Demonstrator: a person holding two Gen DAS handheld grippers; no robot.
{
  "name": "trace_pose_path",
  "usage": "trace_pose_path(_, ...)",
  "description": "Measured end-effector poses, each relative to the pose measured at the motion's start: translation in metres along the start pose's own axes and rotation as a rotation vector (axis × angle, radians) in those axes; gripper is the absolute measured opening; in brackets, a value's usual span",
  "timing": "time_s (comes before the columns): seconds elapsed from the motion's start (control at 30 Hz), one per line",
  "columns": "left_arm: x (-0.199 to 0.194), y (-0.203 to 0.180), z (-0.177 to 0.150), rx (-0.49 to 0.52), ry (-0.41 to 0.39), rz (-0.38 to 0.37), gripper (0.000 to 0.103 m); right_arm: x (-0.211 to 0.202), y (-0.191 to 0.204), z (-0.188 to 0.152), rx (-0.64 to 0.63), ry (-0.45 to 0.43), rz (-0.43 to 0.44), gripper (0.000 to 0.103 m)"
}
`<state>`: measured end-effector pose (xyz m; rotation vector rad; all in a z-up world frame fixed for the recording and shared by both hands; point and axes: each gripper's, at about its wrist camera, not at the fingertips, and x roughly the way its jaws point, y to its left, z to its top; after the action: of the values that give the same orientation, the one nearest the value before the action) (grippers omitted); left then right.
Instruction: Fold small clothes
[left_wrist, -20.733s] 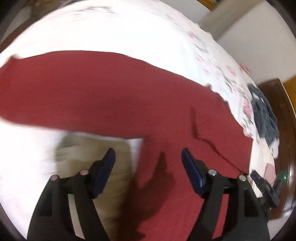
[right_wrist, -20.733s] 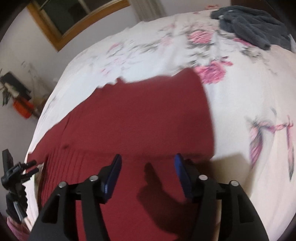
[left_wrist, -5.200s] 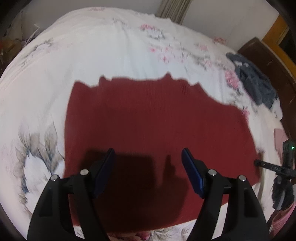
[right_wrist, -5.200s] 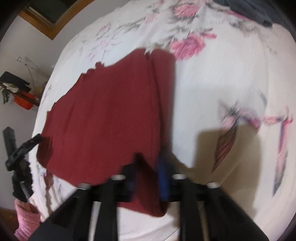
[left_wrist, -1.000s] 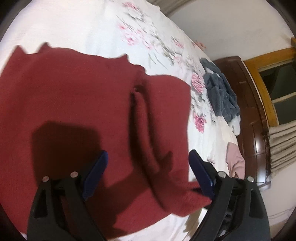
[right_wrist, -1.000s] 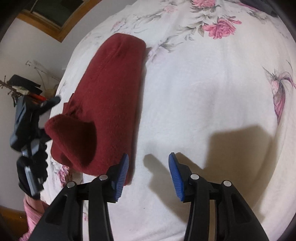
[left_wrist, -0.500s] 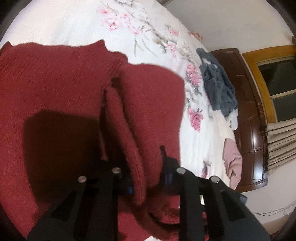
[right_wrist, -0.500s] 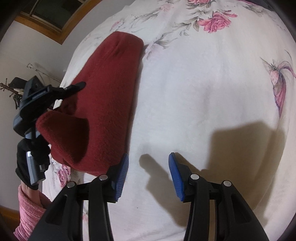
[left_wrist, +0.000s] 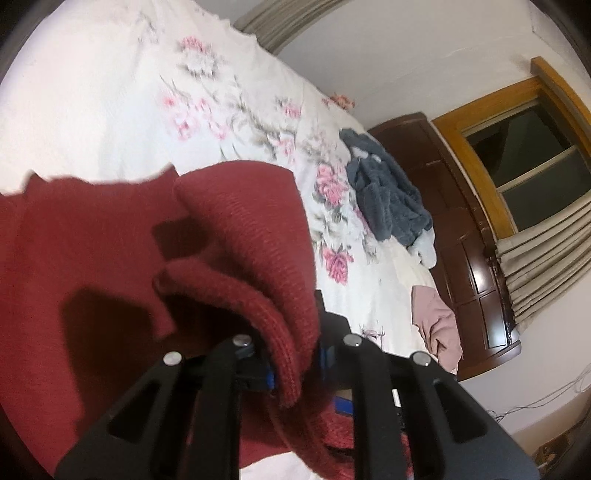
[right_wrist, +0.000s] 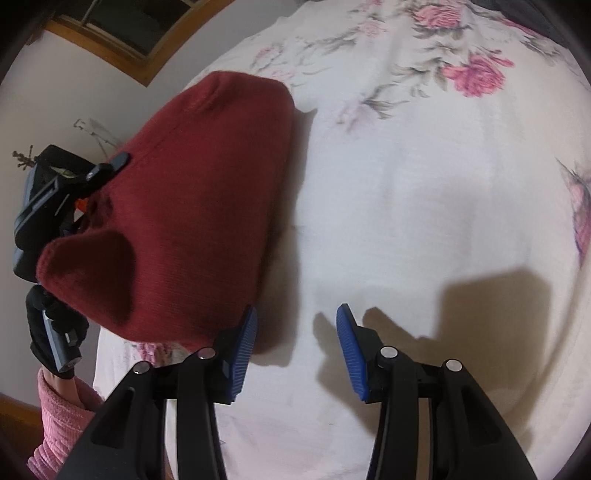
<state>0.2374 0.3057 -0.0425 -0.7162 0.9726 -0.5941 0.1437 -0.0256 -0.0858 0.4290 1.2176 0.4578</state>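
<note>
Two grippers: one engaged, one idle.
Left gripper (left_wrist: 295, 362): pressed together on a thick folded edge of the red knit garment (left_wrist: 122, 258); blue pads mostly buried in the cloth.
Right gripper (right_wrist: 295, 347): spread wide, nothing between the jaws, held over bare bedsheet (right_wrist: 424, 206) (its shadow is cast at about 3 o'clock of the fingers).
Garment place: laid on the floral bedsheet; in the right wrist view it is seen at 10 o'clock of the gripper, already doubled into a narrow bundle, near corner lifted off the sheet.
Step in hand: judged as a late fold, the pinched edge being carried over the rest of the garment by the left gripper.
Progress: judged well along, several layers already stacked.
Next move: the lifted flap should be laid flat on the lower layers, edges matched, then released; a press from the right gripper could be needed to stop the bundle sliding.
Risk: thick knit may spring open once released.
Other items: dark grey clothing (left_wrist: 388, 203) and pink cloth (left_wrist: 436, 321) lie well apart, near the wooden headboard (left_wrist: 461, 229).
Sleeve (right_wrist: 62, 417): pink, at 8 o'clock in the right wrist view.
</note>
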Motion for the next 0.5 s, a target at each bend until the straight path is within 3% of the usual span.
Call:
trace_pose_path(0.27, -0.073, 0.057, 0.011, -0.042, -0.051, 0.050, 0.014, 0.024, 0.038, 0.003, -0.051, 0.018, 0.063, 0.046)
trace_pose_path(0.5, -0.097, 0.118, 0.003, -0.146, -0.072, 0.004, 0.014, 0.052, 0.075, 0.001, -0.106, 0.065, 0.098, 0.046)
